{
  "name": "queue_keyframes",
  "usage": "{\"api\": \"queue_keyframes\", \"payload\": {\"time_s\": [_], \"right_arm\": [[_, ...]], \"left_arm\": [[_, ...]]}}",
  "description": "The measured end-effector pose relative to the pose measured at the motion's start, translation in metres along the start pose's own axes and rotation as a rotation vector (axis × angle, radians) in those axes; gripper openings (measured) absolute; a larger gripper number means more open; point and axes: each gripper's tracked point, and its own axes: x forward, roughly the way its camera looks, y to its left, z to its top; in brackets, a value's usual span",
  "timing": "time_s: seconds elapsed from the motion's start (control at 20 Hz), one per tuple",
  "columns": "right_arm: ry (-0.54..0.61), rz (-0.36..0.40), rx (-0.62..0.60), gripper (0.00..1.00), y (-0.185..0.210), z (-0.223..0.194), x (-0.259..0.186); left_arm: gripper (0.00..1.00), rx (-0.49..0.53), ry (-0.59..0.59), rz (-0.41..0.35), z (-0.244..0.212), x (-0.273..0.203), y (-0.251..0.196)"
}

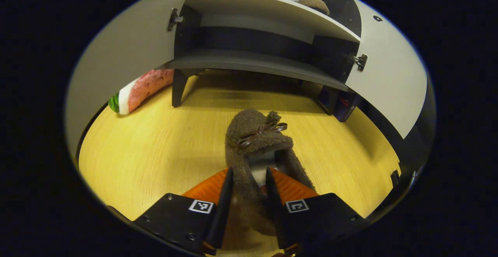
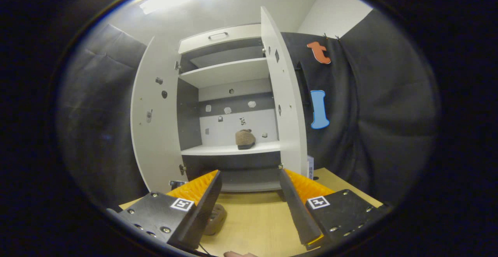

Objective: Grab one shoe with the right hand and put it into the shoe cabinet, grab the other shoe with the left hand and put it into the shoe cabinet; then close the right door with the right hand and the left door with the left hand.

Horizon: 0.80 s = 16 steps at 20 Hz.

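The second shoe, a brown fuzzy fleece slipper with a thin dark ribbon bow [image 1: 255, 148], lies on the pale yellow wood-grain floor [image 1: 155, 152] just in front of the white shoe cabinet with dark shelves [image 1: 268, 62], toe toward it. The left gripper [image 1: 249, 189] has its two fingers pressed in on the slipper's heel wall, pinching the soft collar between them. Judging by the nap and the slumped shape, the slipper is light and floppy, not slippery and not fragile; held by one thin wall it will probably droop, so a grip deeper across the heel or over the sole edge looks safer. The right gripper [image 2: 249, 194] hangs spread and empty, facing the cabinet with both white doors [image 2: 286, 105] wide open; the matching brown slipper [image 2: 245, 138] sits on the middle shelf. A watermelon-slice cushion [image 1: 142, 90] leans beside the cabinet's foot. A dark box [image 1: 344, 107] near the right door carries print too small to read.
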Motion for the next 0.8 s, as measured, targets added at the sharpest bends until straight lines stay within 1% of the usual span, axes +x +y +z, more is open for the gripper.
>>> {"api": "queue_keyframes", "payload": {"time_s": [0.1,0.15,0.2,0.25,0.35,0.45,0.5,0.55,0.6,0.65,0.8], "right_arm": [[0.000,0.027,0.018,0.90,0.004,0.001,-0.005],[-0.004,0.034,0.022,0.90,0.003,0.002,-0.007],[-0.009,0.033,0.022,0.88,0.002,0.003,-0.009],[-0.015,0.026,0.018,0.90,-0.002,0.004,-0.010],[-0.023,0.008,0.011,0.90,-0.010,0.005,-0.012],[-0.019,0.001,0.015,0.90,-0.014,0.004,-0.015],[-0.017,-0.001,0.018,0.88,-0.016,0.002,-0.017],[-0.015,-0.003,0.018,0.88,-0.018,0.002,-0.017],[-0.013,-0.008,0.014,0.90,-0.021,0.001,-0.018],[-0.013,-0.011,0.011,0.90,-0.023,0.000,-0.019],[-0.019,-0.004,0.013,0.90,-0.021,0.002,-0.025]], "left_arm": [[0.35,-0.015,0.012,-0.005,0.000,0.002,0.002],[0.15,-0.020,0.007,-0.013,0.001,0.002,0.000],[0.08,-0.015,0.006,-0.007,0.001,0.001,0.000],[0.03,-0.006,0.007,0.006,-0.001,-0.001,0.002],[0.01,0.009,0.004,0.024,-0.002,-0.008,0.000],[0.01,0.010,-0.042,0.029,0.007,-0.020,-0.004],[0.01,0.017,-0.076,0.037,0.017,-0.029,-0.005],[0.01,0.024,-0.126,0.047,0.030,-0.039,-0.005],[0.01,0.028,-0.176,0.054,0.044,-0.051,-0.006],[0.01,0.031,-0.218,0.058,0.058,-0.064,-0.009],[0.01,0.021,-0.335,0.031,0.103,-0.101,-0.021]]}}
